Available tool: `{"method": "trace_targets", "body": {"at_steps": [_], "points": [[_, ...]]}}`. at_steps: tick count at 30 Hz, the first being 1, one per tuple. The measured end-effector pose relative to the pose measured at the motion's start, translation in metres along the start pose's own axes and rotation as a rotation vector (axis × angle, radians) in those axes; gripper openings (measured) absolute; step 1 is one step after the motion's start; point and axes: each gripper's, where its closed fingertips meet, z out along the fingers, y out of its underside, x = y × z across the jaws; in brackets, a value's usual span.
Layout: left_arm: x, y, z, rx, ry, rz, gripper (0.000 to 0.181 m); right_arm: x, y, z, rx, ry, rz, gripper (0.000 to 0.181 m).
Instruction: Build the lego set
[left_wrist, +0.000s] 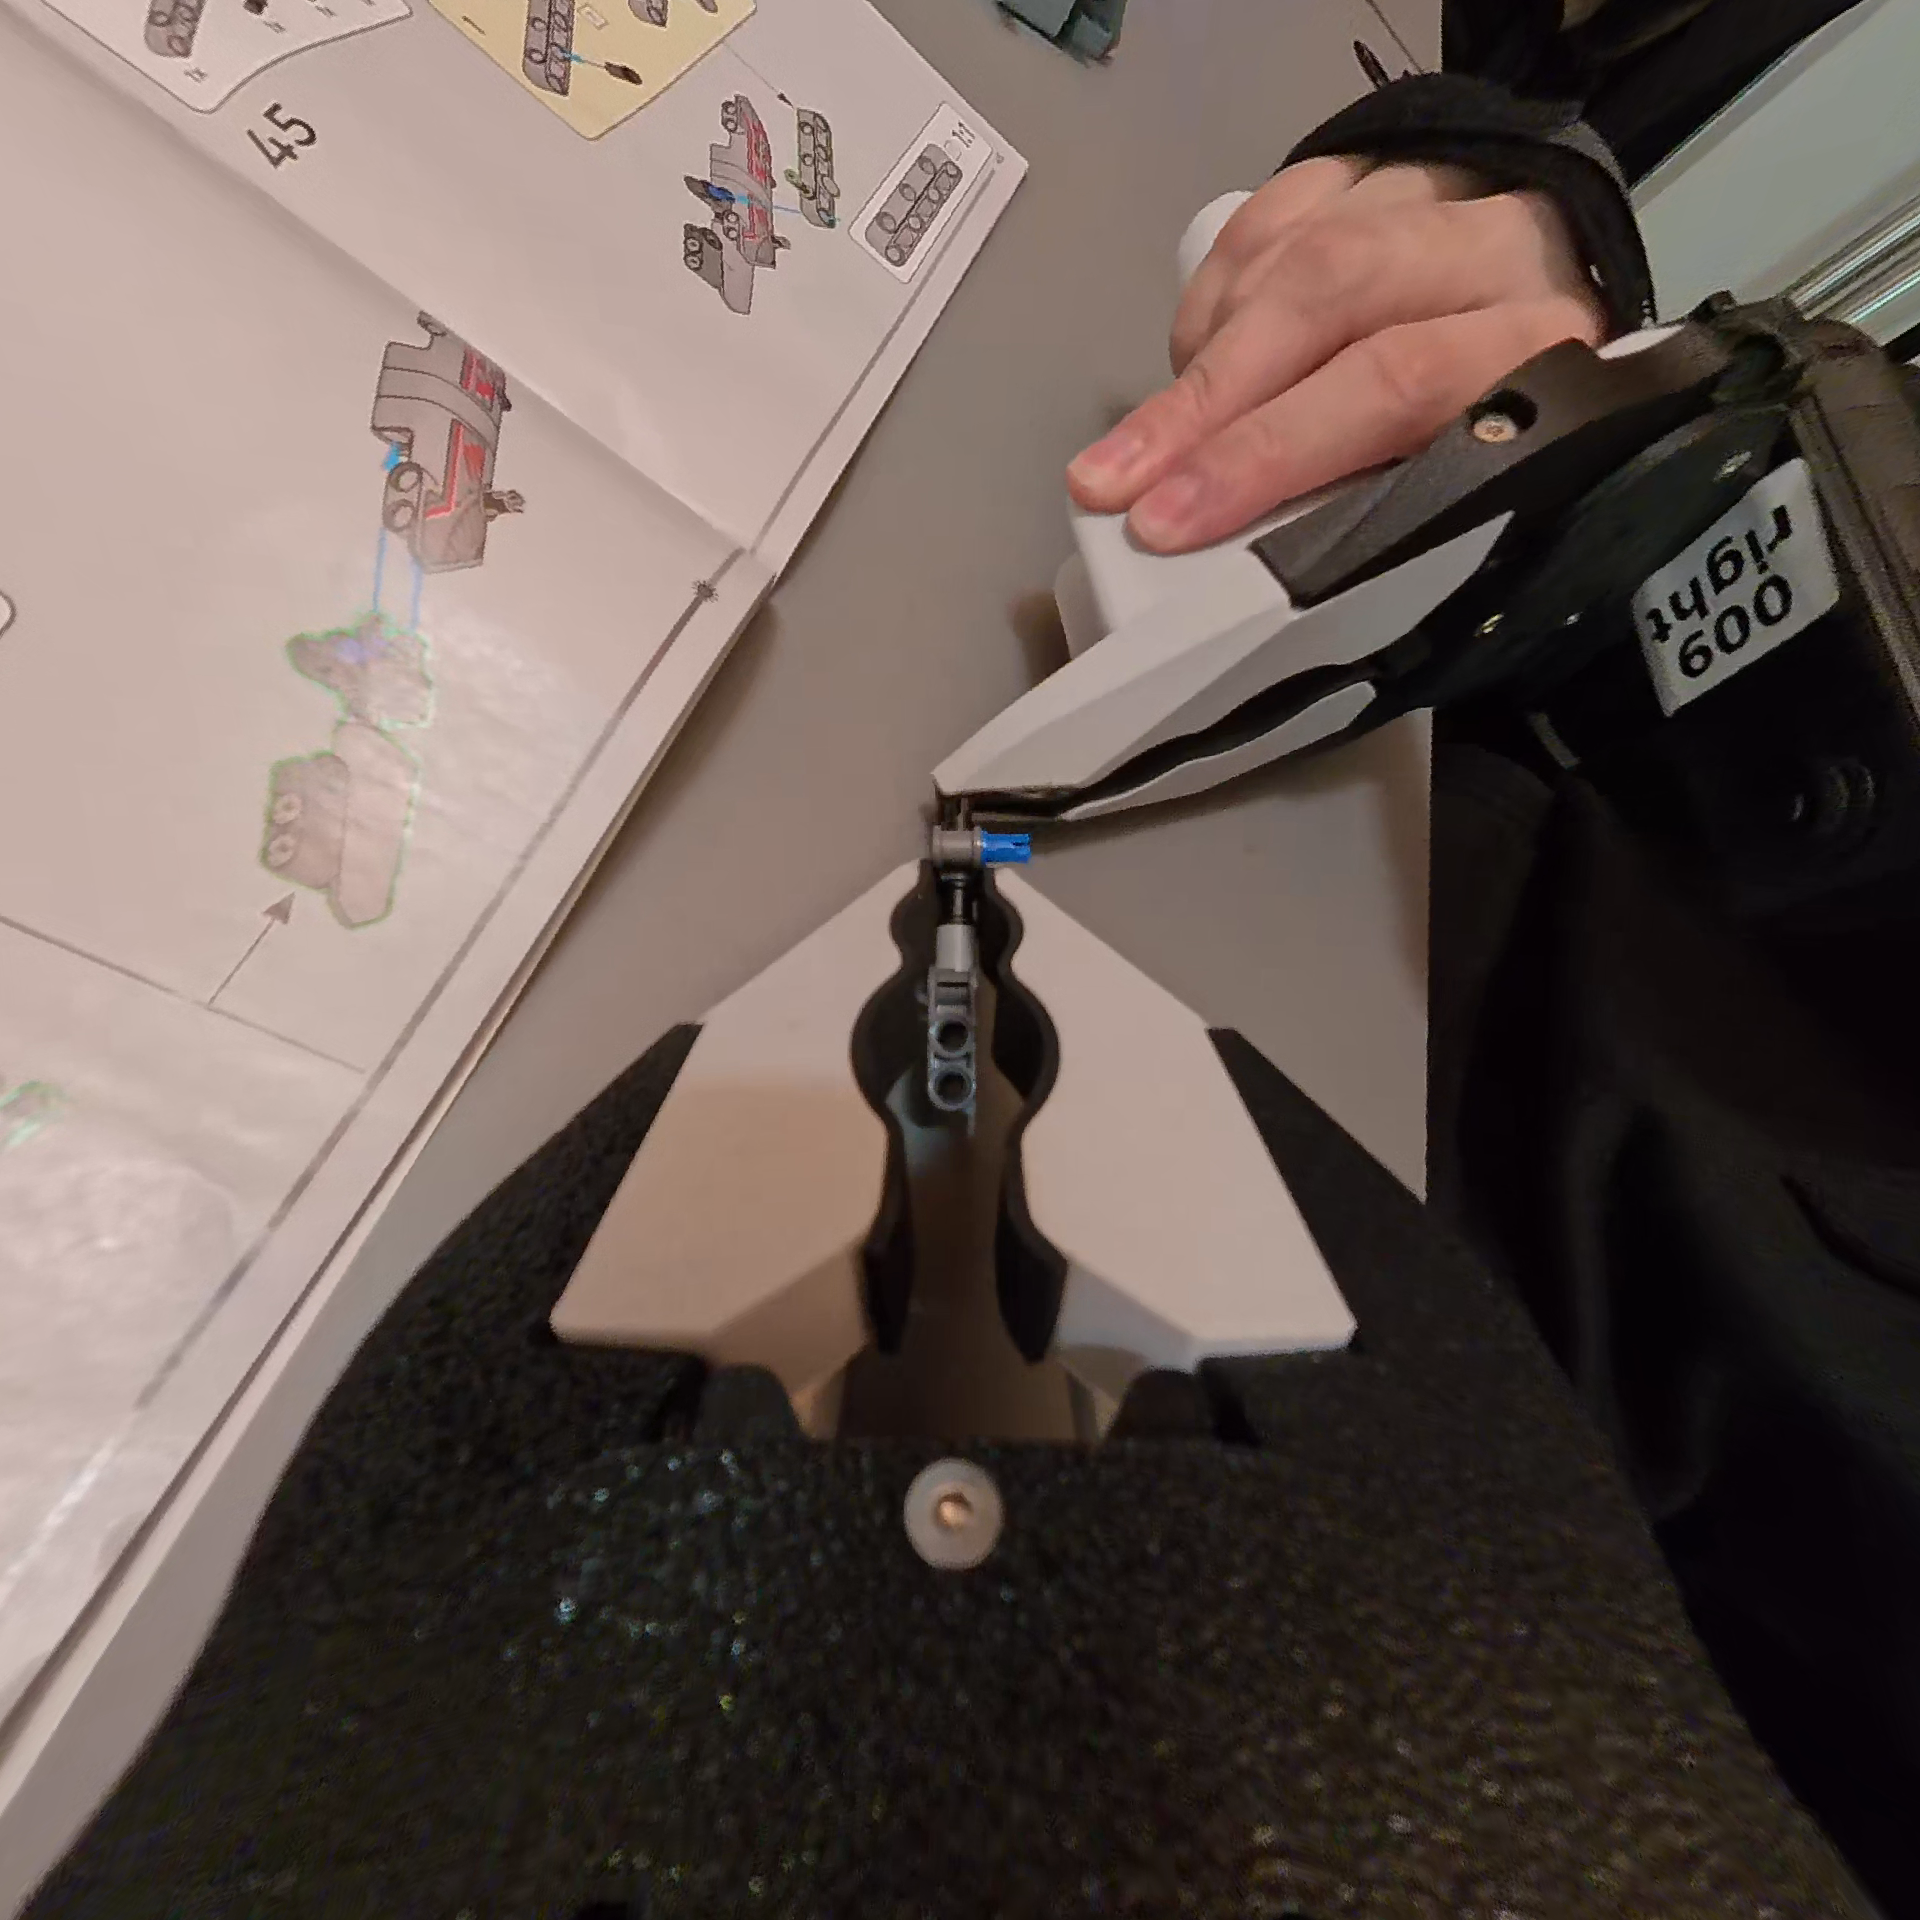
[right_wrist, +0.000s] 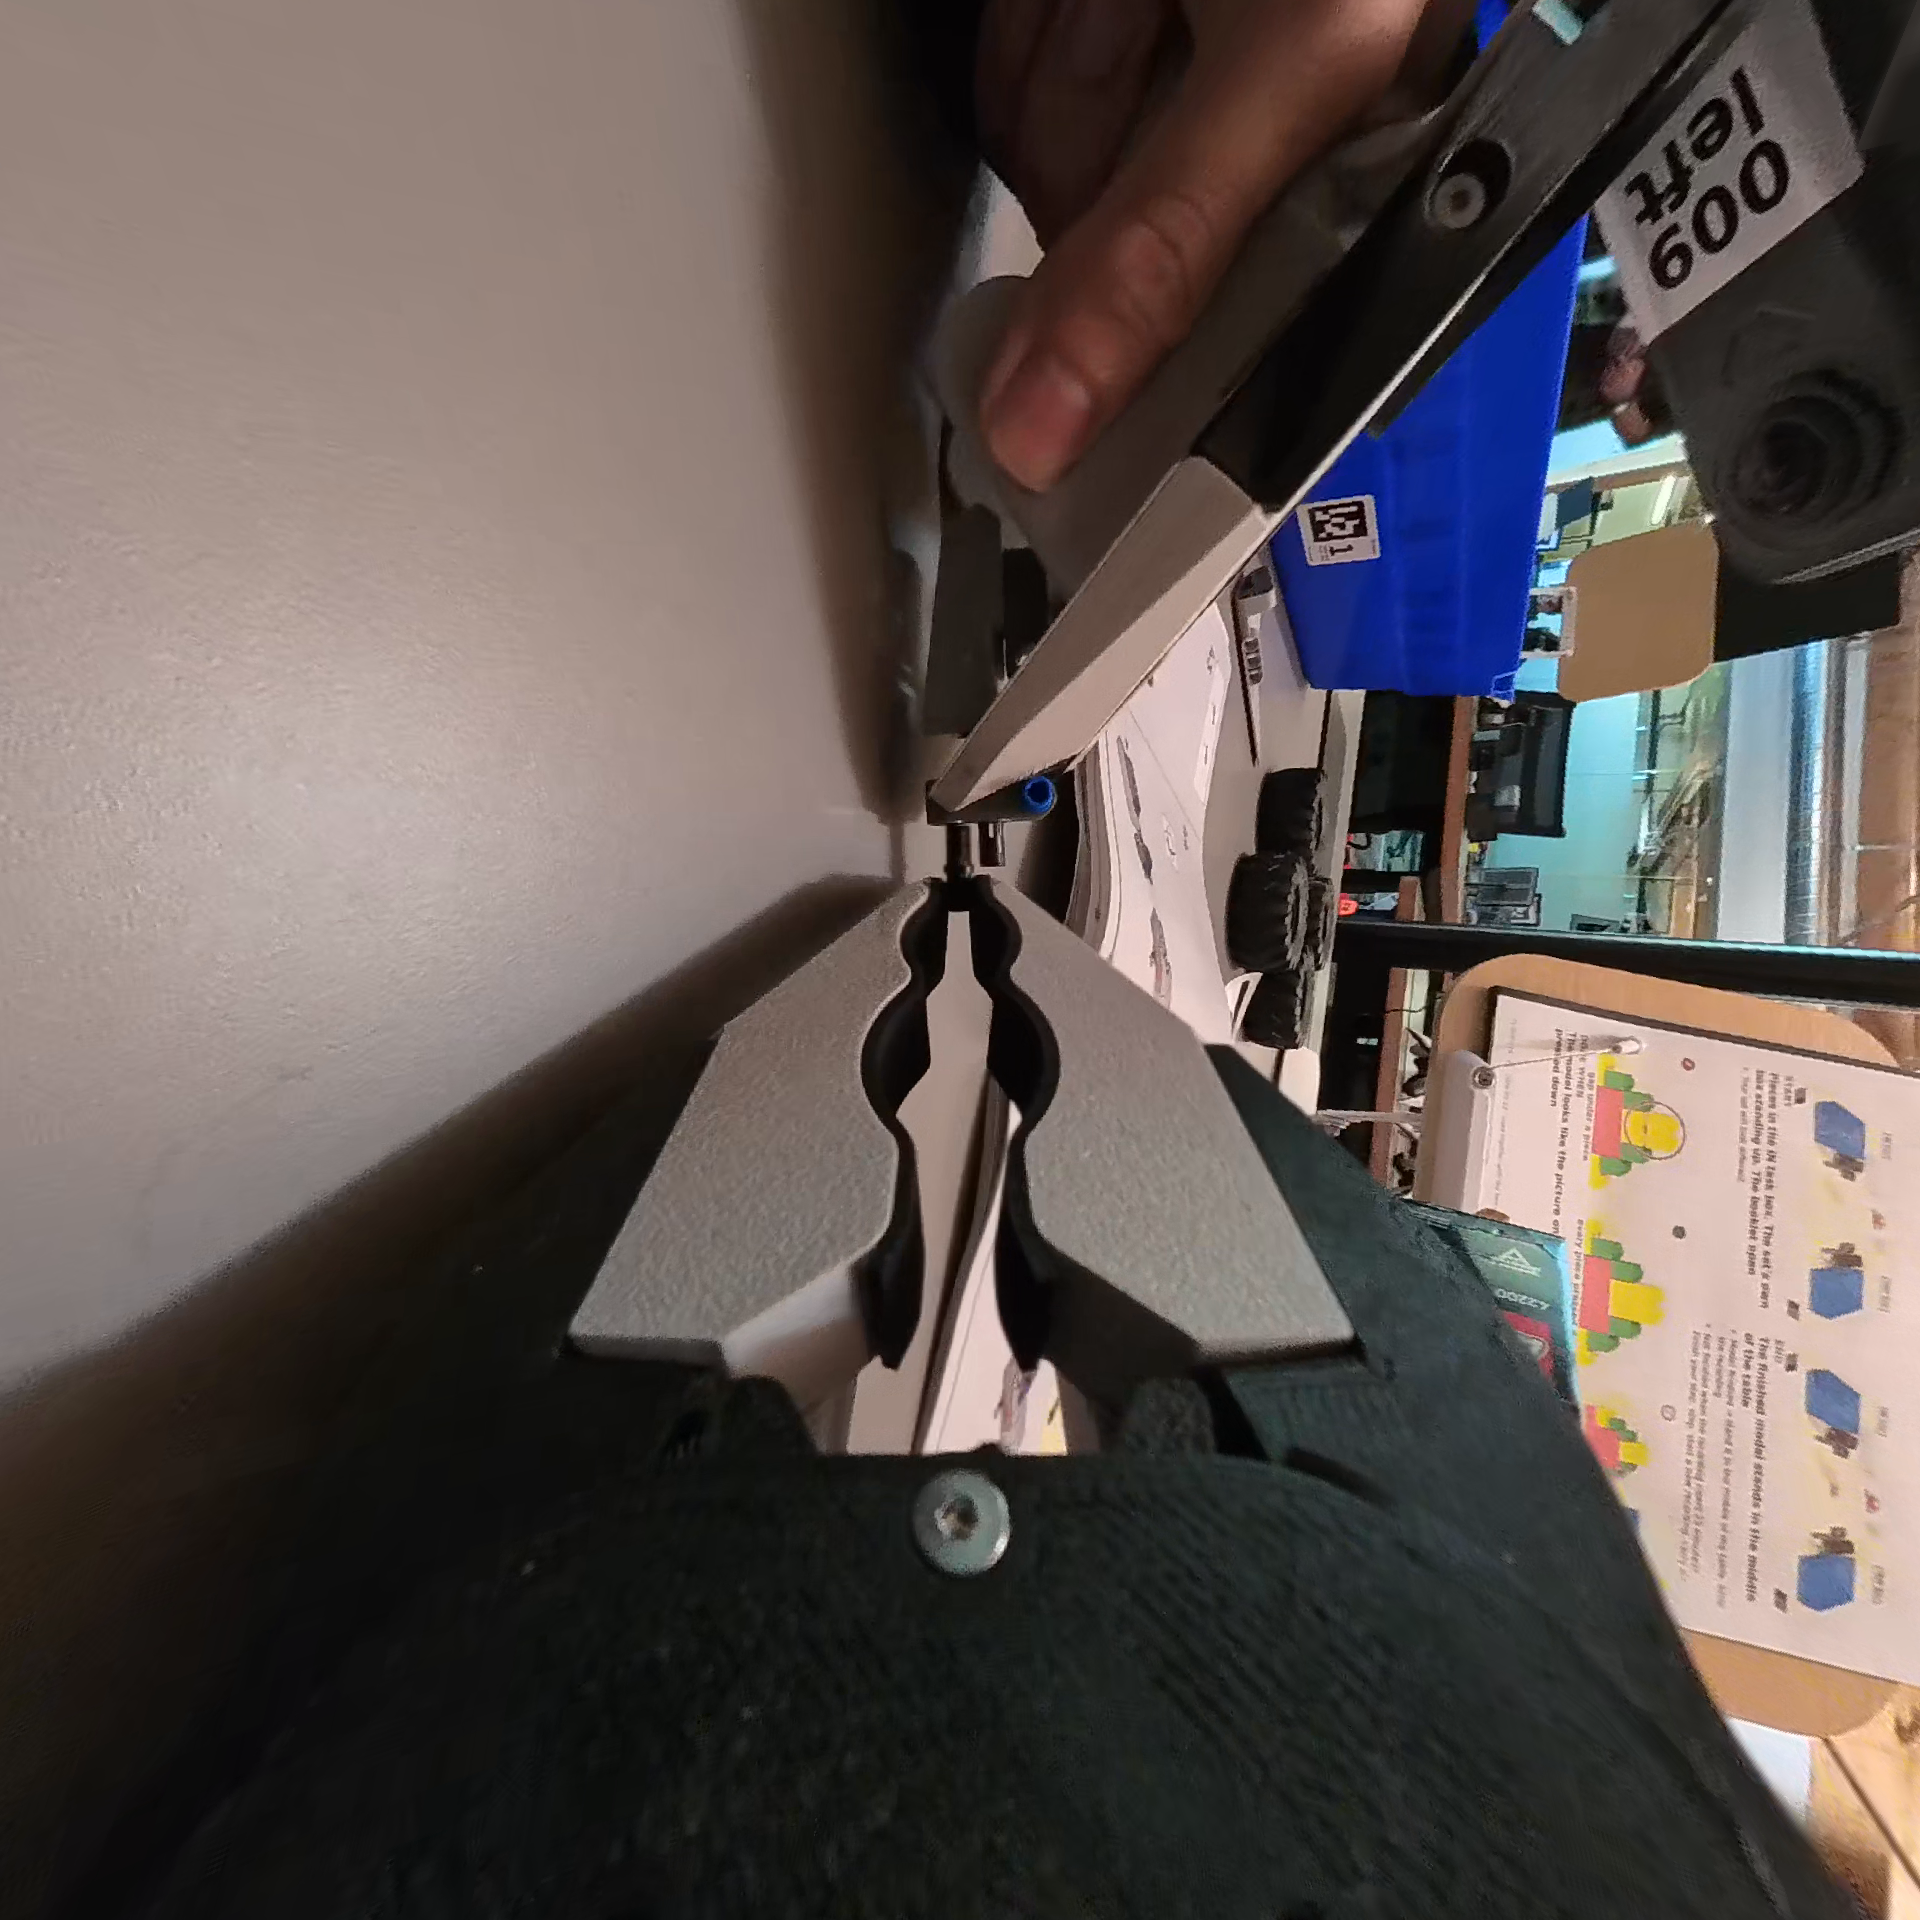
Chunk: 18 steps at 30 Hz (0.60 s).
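Observation:
In the left wrist view my left gripper (left_wrist: 956, 881) is shut on a small grey beam assembly (left_wrist: 951, 1060) that lies between its fingers. A black pin juts past the tips into a light grey connector (left_wrist: 954, 844) that carries a blue pin (left_wrist: 1005, 848). My right gripper (left_wrist: 951, 808) comes in from the right and is shut right at the connector's top. In the right wrist view the right gripper (right_wrist: 961, 888) pinches a thin black pin (right_wrist: 966, 857), and the left gripper (right_wrist: 940, 816) meets it from above, with the blue pin (right_wrist: 1036, 795) showing beside it.
An open instruction booklet (left_wrist: 416, 520) lies on the grey table (left_wrist: 894, 540) to the left. Black tyres (right_wrist: 1283, 894) stand beyond the booklet, with a blue bin (right_wrist: 1455, 499) behind. A picture sheet on a board (right_wrist: 1714, 1299) is at the right. A hand (left_wrist: 1330, 353) holds the right gripper. My left and right fingertips are right by each other.

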Motion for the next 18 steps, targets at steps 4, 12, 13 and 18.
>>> {"method": "trace_targets", "body": {"at_steps": [4, 12, 13, 18], "points": [[-0.0001, 0.0, -0.0005, 0.001, 0.002, -0.003, 0.005, -0.0016, -0.0028, -0.0002, 0.004, 0.004, -0.012, 0.004], [-0.0004, 0.0023, 0.0015, -0.027, -0.042, 0.077, 0.005, -0.0059, -0.0054, 0.0024, 0.041, -0.047, 0.131, 0.003], [-0.0011, 0.0025, 0.0016, -0.029, -0.052, 0.084, 0.005, -0.0059, -0.0057, 0.0026, 0.042, -0.05, 0.142, 0.003], [-0.0044, 0.0015, 0.0024, -0.028, -0.076, 0.001, 0.005, -0.0047, -0.0052, 0.0041, -0.008, -0.025, 0.083, 0.003]]}}
